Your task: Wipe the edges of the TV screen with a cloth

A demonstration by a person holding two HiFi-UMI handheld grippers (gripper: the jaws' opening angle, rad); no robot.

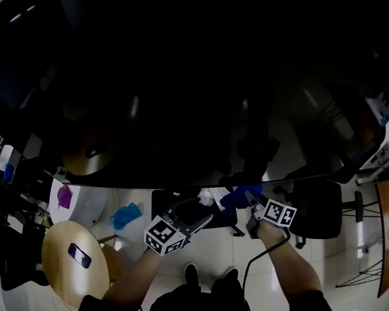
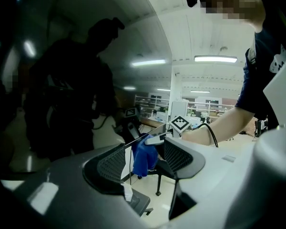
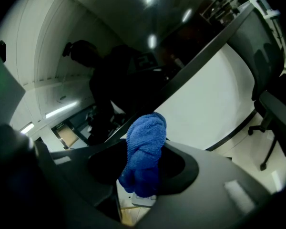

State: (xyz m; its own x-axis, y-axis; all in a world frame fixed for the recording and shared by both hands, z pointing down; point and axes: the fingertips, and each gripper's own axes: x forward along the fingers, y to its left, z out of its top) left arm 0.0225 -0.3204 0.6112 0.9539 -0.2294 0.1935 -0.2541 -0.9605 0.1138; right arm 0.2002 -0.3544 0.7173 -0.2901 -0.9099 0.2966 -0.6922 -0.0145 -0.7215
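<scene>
Glass of the TV screen [image 1: 181, 76] fills the upper part of the head view, dark and reflective, and its bottom edge runs across just above both grippers. Below it lies a pale floor [image 1: 350, 251], with a dark office chair [image 1: 318, 206] at the right and a round wooden bench [image 1: 74, 258] at the lower left. The right gripper [image 1: 251, 203] reaches up to the bottom edge, its 2 jaws clenched on a bunched blue cloth [image 1: 236, 196]. In the right gripper view the cloth stands up between the jaws against the screen's lower edge. The left gripper [image 1: 198, 214] hangs just beside the right one, near the same edge, its jaws released and spread apart with nothing gripped. A small teal rag [image 1: 125, 216] lies on the floor near the bench.
</scene>
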